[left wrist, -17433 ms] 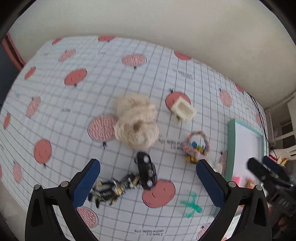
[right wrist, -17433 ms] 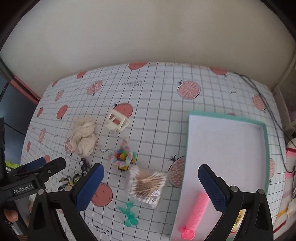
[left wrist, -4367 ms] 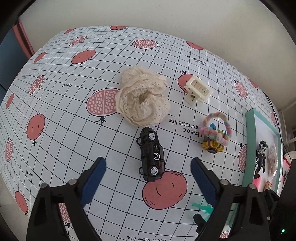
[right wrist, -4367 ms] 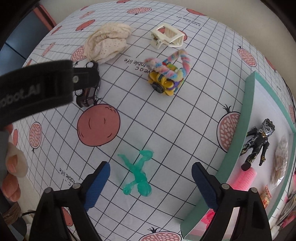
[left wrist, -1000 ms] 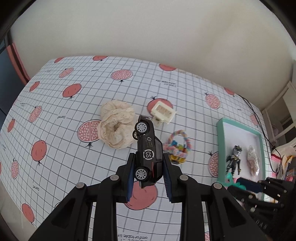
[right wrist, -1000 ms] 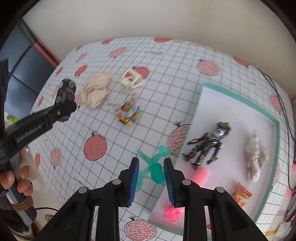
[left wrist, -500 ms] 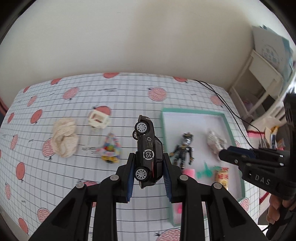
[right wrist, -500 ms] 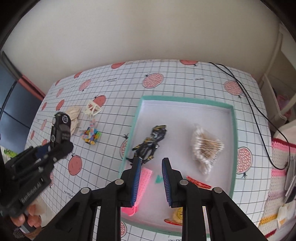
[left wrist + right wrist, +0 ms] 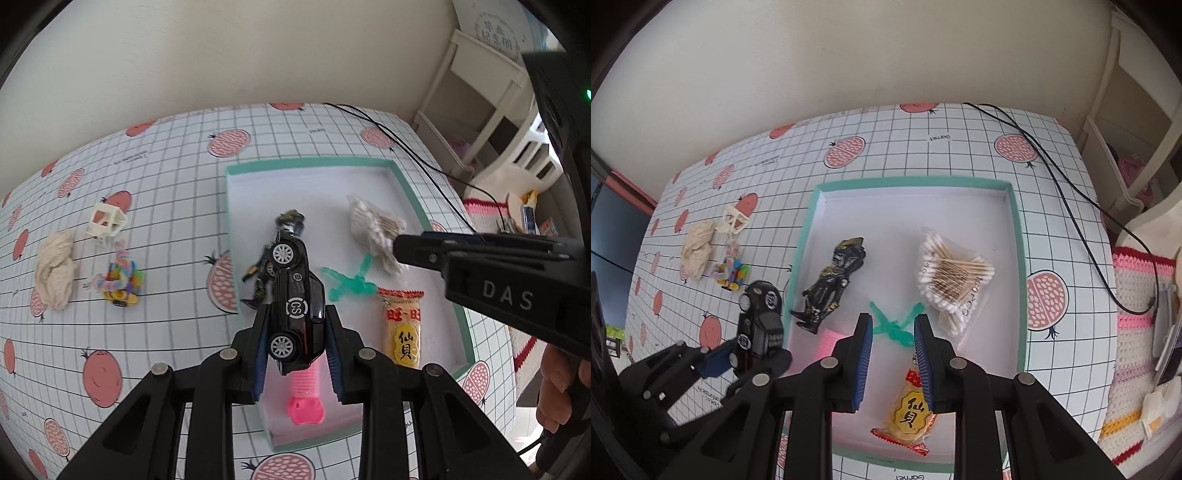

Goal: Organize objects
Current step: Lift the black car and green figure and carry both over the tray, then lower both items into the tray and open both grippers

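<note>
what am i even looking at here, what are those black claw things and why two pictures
No robot here: a person holds a hand-held gripper in each hand, and each carries a wide-angle camera looking along its two fingers, hence two pictures. The left gripper pinches a black toy car above a teal-rimmed tray. The right gripper has its fingers nearly together with nothing between them; a green figure lies in the tray below. The tray also holds a dark action figure, cotton swabs, a snack packet and a pink toy. On the pomegranate tablecloth remain a cream cloth, a white clip and a colourful toy.
</note>
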`<state>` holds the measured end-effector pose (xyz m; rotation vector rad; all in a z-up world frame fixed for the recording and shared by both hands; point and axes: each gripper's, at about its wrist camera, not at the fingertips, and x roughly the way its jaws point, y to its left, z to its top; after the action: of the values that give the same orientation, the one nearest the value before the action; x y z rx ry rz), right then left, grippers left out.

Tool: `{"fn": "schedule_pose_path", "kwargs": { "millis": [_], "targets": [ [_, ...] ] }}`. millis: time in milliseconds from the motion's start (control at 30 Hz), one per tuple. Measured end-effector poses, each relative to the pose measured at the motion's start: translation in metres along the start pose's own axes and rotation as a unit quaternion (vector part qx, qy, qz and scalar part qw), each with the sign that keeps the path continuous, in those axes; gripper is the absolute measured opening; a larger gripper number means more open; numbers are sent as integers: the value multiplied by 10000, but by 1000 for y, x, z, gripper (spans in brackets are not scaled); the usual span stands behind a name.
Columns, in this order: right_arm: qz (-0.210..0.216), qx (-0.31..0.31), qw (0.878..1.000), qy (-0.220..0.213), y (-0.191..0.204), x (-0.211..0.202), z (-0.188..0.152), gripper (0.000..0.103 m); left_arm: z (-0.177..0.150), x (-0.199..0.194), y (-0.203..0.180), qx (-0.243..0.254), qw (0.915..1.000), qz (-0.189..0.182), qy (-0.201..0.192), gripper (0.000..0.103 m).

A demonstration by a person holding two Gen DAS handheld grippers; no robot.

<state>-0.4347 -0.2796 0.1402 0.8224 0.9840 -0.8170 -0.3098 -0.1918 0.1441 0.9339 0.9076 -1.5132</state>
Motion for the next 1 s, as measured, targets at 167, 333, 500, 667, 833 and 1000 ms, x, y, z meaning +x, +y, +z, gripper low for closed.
{"fn": "schedule_pose_path", "kwargs": {
  "millis": [167, 333, 500, 667, 833, 1000],
  "targets": [
    [-65, 48, 10000, 33, -6, 3, -1, 25, -5, 14, -22, 212, 9995, -157, 143, 29],
    [-196, 89, 9997, 115, -12, 8, -3, 25, -8, 32, -33, 199, 9989, -275, 330, 29],
    [-239, 122, 9995, 177, -16, 12, -4, 25, -8, 41, -37, 198, 9989, -235, 365, 29],
    [-224, 122, 9995, 195, -17, 13, -5, 25, -8, 41, -36, 189, 9988, -222, 384, 29],
    [-228, 91, 9997, 96, -14, 7, -4, 25, -4, 35, -32, 155, 9992, -200, 325, 29],
    [-222, 63, 9997, -32, -9, -1, -3, 25, 1, 25, -15, -85, 9996, -148, 213, 29]
  ]
}}
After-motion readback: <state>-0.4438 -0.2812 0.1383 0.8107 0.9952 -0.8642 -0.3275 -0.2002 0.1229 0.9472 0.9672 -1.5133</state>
